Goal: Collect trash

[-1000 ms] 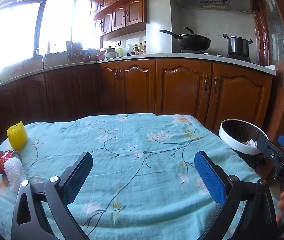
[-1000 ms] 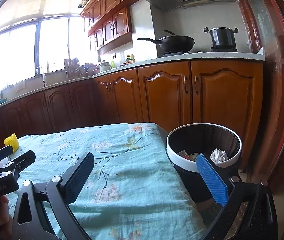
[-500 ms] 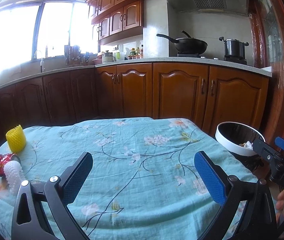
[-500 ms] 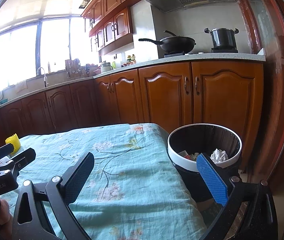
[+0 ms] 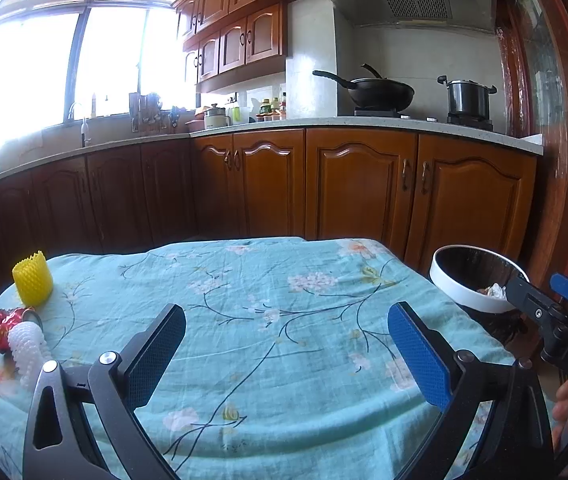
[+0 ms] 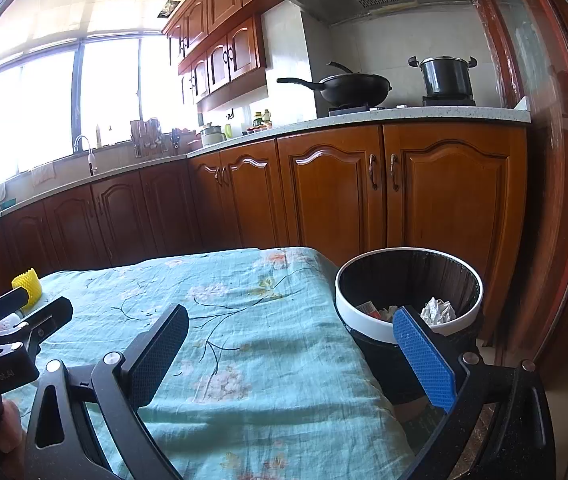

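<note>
Trash waits at the table's [image 5: 284, 320] left edge; your left gripper [image 5: 285, 354], jaws wide and empty, should reach the crushed can [image 5: 8, 326] next.

the right gripper [image 6: 289, 354] hangs wide open over the teal floral tablecloth [image 6: 244, 320]; beside it, a white-rimmed black trash bin [image 6: 367, 326] holds crumpled white paper [image 6: 437, 310].
</note>
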Demonstrator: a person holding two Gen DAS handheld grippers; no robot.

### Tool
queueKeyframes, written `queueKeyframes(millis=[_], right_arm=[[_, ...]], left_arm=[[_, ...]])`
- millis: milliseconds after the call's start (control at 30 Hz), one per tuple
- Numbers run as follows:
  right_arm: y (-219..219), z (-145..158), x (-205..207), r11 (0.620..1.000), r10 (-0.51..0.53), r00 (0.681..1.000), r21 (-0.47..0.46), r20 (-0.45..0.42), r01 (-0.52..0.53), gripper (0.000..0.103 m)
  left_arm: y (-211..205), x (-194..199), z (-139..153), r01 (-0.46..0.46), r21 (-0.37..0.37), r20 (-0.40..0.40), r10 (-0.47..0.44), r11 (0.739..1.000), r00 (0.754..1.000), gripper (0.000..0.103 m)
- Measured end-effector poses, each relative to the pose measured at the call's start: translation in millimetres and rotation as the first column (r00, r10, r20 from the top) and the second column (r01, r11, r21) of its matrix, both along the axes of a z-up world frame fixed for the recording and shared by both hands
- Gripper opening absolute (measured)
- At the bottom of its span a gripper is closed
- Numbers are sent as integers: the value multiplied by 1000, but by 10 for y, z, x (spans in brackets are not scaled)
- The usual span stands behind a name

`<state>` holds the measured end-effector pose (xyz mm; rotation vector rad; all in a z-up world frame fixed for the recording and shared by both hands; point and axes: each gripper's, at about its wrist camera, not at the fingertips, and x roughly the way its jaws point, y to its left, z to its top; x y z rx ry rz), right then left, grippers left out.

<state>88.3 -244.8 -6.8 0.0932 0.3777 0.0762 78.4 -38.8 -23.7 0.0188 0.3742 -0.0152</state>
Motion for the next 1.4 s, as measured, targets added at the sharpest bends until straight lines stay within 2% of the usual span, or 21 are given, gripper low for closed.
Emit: queueKeyframes(millis=[1400], right_arm=[[22,32,-31,1000,2,1000,0,6,-2,103]], left_arm=[[5,-28,10,20,-6,-3,-20,1000,1000,102]])
